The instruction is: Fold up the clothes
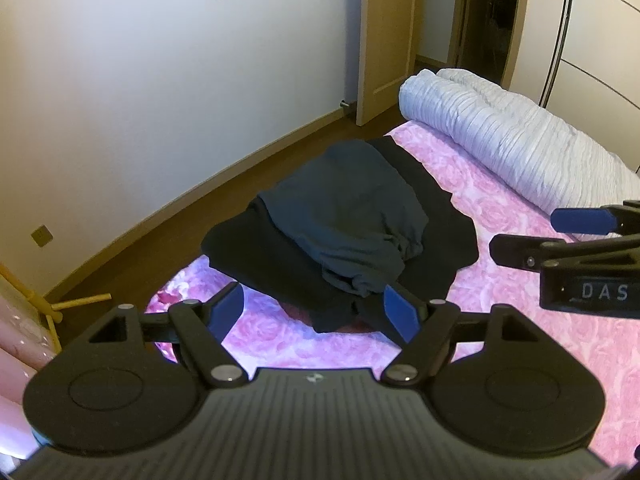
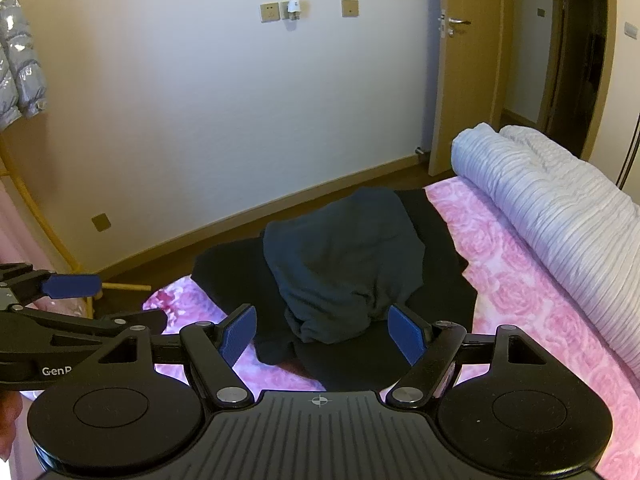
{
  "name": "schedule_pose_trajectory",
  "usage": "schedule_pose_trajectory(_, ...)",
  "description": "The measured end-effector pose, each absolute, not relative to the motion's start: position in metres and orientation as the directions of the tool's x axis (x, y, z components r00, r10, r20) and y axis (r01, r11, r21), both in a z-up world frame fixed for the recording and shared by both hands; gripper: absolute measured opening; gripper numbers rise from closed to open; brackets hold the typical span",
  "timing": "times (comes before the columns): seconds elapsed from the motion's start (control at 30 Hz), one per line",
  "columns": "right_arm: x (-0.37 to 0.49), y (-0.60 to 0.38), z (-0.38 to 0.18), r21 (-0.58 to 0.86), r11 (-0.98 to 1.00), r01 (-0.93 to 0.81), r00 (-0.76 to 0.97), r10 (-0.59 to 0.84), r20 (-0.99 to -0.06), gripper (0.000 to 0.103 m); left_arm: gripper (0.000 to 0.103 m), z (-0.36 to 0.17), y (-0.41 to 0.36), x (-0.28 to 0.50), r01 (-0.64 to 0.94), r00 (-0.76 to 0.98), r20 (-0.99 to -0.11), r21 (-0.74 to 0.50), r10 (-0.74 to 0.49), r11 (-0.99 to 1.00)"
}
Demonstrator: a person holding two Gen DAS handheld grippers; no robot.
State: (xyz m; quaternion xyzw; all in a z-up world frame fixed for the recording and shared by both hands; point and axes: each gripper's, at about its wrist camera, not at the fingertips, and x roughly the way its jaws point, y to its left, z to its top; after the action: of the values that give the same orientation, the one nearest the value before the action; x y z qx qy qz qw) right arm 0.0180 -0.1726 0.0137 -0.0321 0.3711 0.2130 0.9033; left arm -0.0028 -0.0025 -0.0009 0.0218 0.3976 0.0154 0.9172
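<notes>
A dark teal garment (image 1: 344,216) (image 2: 344,256) lies bunched in a heap on top of a black garment (image 1: 436,216) (image 2: 228,276) spread flat near the corner of the bed. My left gripper (image 1: 314,314) hovers just short of the heap's near edge, open, with nothing between its blue pads. My right gripper (image 2: 322,334) is also open and empty, above the near edge of the black cloth. In the left wrist view the right gripper (image 1: 568,236) shows at the right edge; in the right wrist view the left gripper (image 2: 80,300) shows at the left edge.
The bed has a pink rose-patterned sheet (image 1: 520,320) (image 2: 540,300). A rolled grey-white quilt (image 1: 500,132) (image 2: 560,216) lies along its far right side. Beyond the bed corner are wooden floor (image 1: 168,224), a white wall and an open door (image 1: 384,40). A silver jacket (image 2: 18,64) hangs at left.
</notes>
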Motion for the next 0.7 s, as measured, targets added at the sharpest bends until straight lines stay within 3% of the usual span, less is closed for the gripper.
schedule_pose_trajectory(0.7, 0.009, -0.164, 0.009, 0.056, 0.902, -0.429, 0.636, 0.345, -0.691, 0.076, 0.075, -0.003, 0.007, -0.013, -0.027, 0.668, -0.744, 0.021, 0.034, 0.999)
